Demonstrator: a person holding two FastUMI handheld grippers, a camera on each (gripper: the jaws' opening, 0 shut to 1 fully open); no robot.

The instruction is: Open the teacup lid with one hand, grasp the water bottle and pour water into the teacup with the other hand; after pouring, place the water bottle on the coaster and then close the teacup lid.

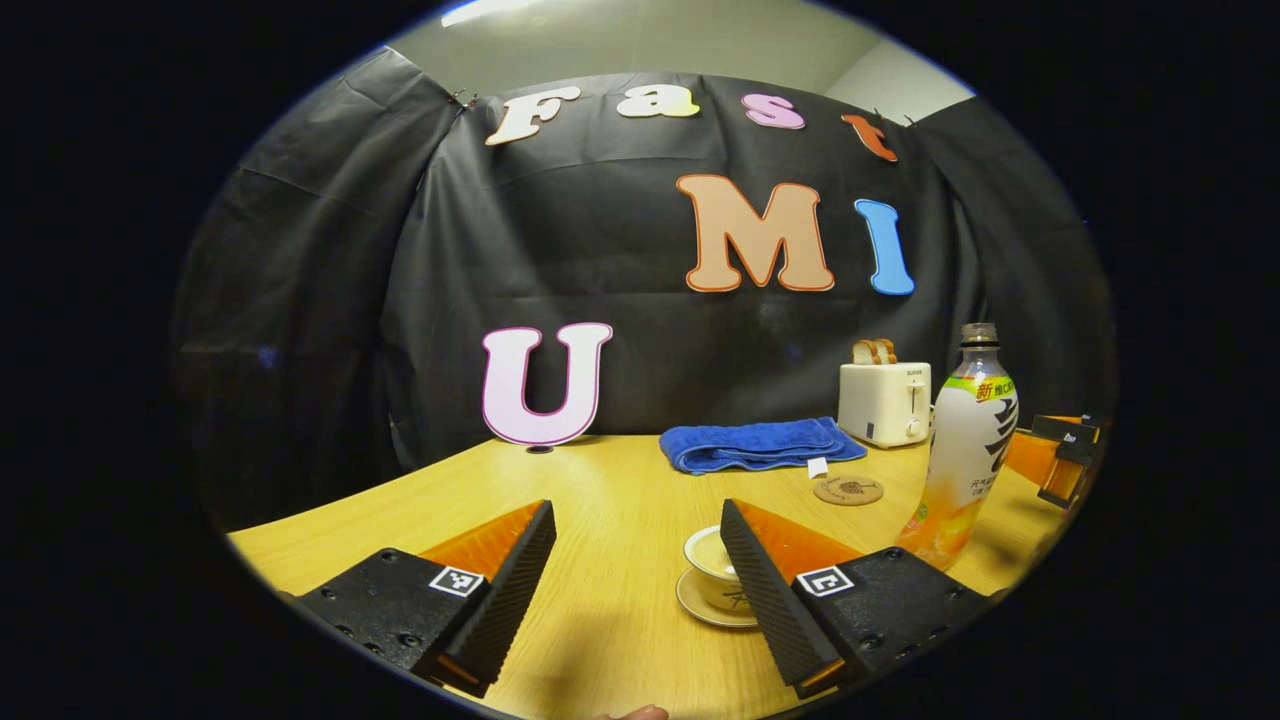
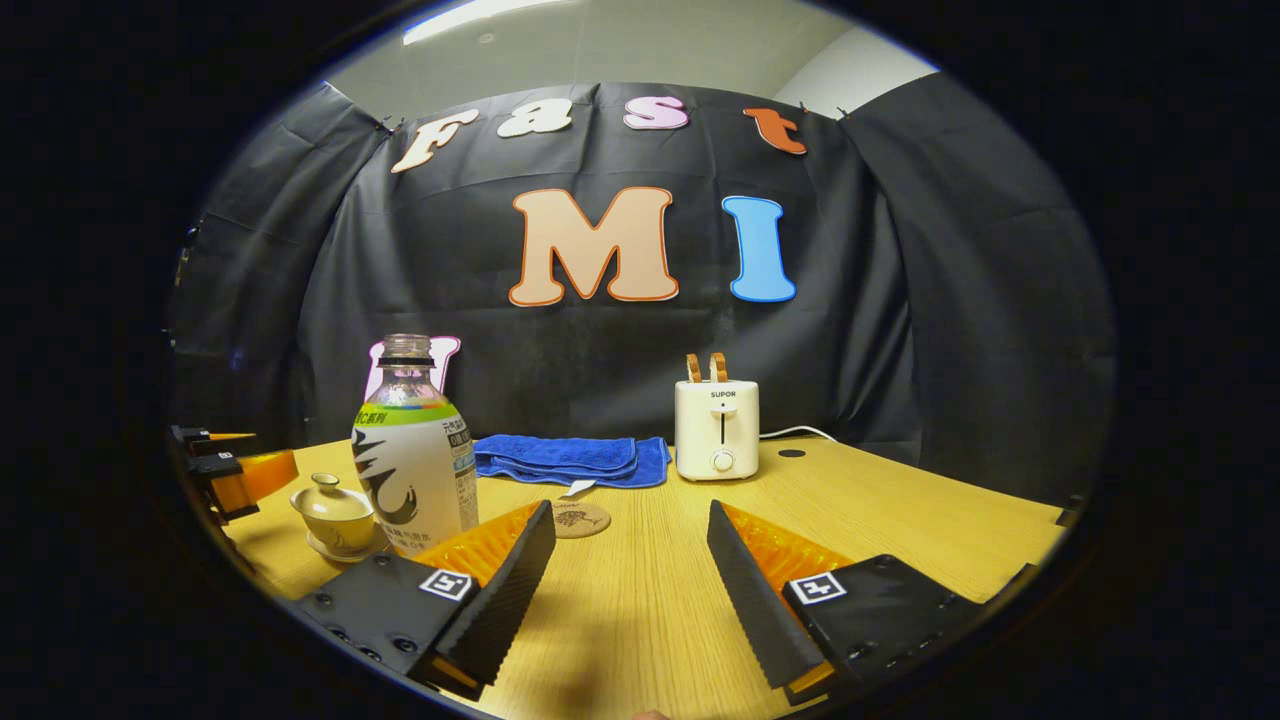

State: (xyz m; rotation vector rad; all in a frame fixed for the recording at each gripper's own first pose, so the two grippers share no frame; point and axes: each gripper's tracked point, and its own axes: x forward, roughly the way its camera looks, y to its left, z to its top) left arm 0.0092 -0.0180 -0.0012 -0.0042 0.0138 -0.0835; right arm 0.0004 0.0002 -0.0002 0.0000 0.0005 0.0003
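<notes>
A pale teacup (image 1: 712, 572) on its saucer sits on the wooden table (image 1: 600, 620), partly behind the right finger of my left gripper (image 1: 636, 510), which is open and empty. In the right gripper view the teacup (image 2: 335, 515) wears its knobbed lid (image 2: 327, 485). The water bottle (image 2: 415, 460), with a white label and orange drink at its base, stands upright just right of the cup and beyond the left finger of my open, empty right gripper (image 2: 630, 512). From the left gripper view the bottle (image 1: 965, 450) stands at the right. A round coaster (image 2: 580, 519) lies bare behind it.
A folded blue towel (image 2: 570, 458) and a white toaster (image 2: 716, 425) holding toast stand at the back by the black cloth wall. The same towel (image 1: 760, 443), toaster (image 1: 885, 400) and coaster (image 1: 848, 490) appear in the left gripper view. Table edges curve close on both sides.
</notes>
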